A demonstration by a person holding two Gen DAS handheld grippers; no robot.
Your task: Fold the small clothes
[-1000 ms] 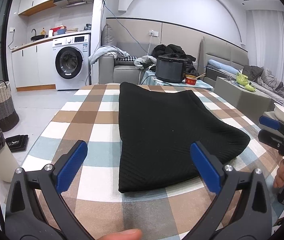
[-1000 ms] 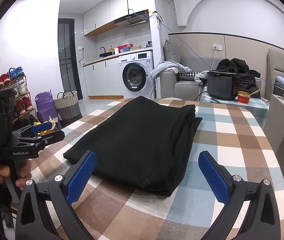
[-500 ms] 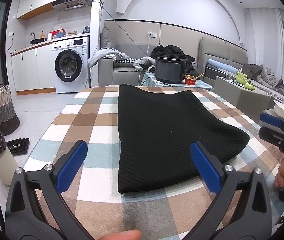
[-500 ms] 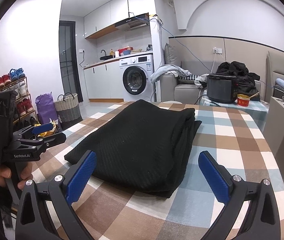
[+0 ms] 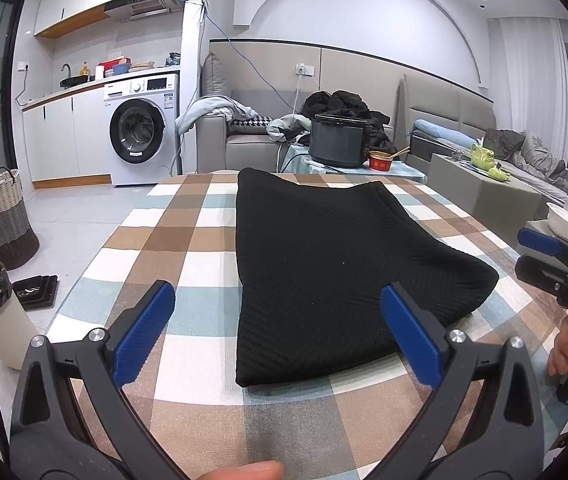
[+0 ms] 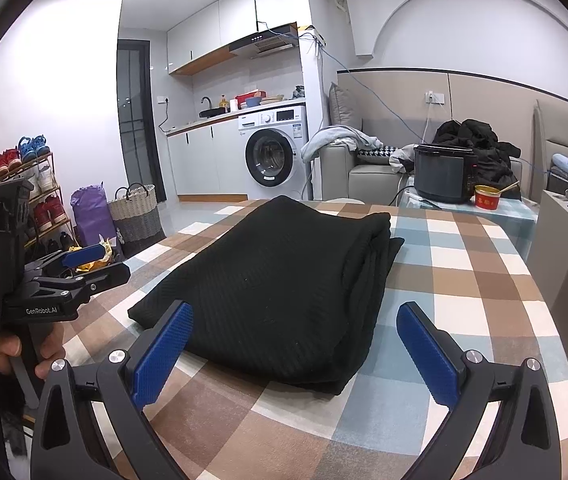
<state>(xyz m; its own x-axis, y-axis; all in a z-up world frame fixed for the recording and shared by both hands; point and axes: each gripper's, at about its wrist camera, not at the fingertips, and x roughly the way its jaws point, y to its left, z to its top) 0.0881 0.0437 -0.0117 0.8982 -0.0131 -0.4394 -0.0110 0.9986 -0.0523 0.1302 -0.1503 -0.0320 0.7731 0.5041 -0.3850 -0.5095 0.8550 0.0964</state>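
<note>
A: Where is the garment?

B: The black knit garment [image 5: 336, 264] lies folded flat on the checked tablecloth [image 5: 187, 240], straight ahead of both tongs. In the left wrist view its near edge sits just beyond the left gripper [image 5: 279, 332], slightly toward that gripper's right finger. In the right wrist view the stacked layers show along the garment's right-hand edge [image 6: 279, 280], and its near corner lies between the right gripper's [image 6: 296, 344] fingers, a little past them.

A: And the tongs themselves?

B: Both are spread wide, blue pads [image 5: 143, 336] well apart, holding nothing. Neither touches the cloth. Each is held above the near part of the table.

A: Can each camera see the other tool?

B: Yes. The right gripper appears at the far right edge of the left view, with a hand [image 5: 564, 344] on its handle. The left gripper appears at the left edge of the right view, off to the side of the garment.

A: What lies beyond?

B: Past the table's far end, a dark cooker [image 5: 340, 142] beside a red bowl [image 5: 380, 160], a sofa [image 5: 219, 148], and a washing machine [image 5: 141, 128] farther left. A woven basket [image 6: 135, 216] and shoe rack [image 6: 19, 200] stand beyond the left gripper.
</note>
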